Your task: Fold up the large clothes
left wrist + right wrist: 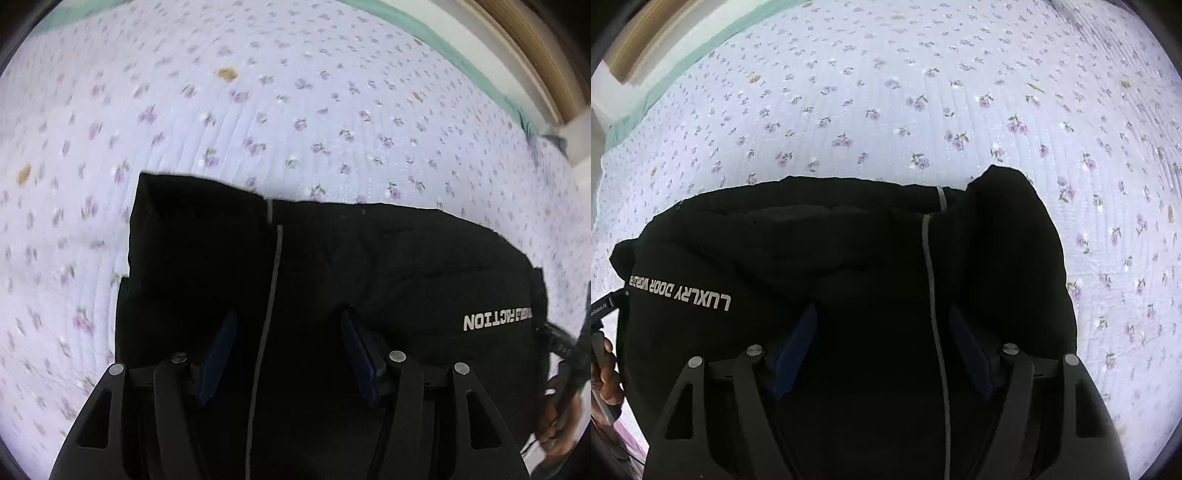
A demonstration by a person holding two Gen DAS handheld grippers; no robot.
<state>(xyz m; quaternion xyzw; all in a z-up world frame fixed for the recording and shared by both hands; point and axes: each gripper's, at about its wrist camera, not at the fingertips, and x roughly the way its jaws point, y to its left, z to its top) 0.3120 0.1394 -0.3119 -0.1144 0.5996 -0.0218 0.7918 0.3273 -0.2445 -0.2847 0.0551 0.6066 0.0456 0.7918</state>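
A large black jacket (369, 258) with a grey zipper line and white lettering lies on a floral bedspread (258, 110). It also fills the lower half of the right wrist view (831, 251), partly folded, with a sleeve bulging at the right. My left gripper (288, 332) hovers over the jacket with its blue-padded jaws spread wide and nothing between them. My right gripper (882, 325) is also open over the jacket, straddling the zipper area.
The lilac quilted bedspread (923, 92) extends far beyond the jacket. A green sheet edge (461, 48) and a wooden frame (535, 55) mark the bed's far side. The other gripper and hand show at the right edge of the left wrist view (565, 387).
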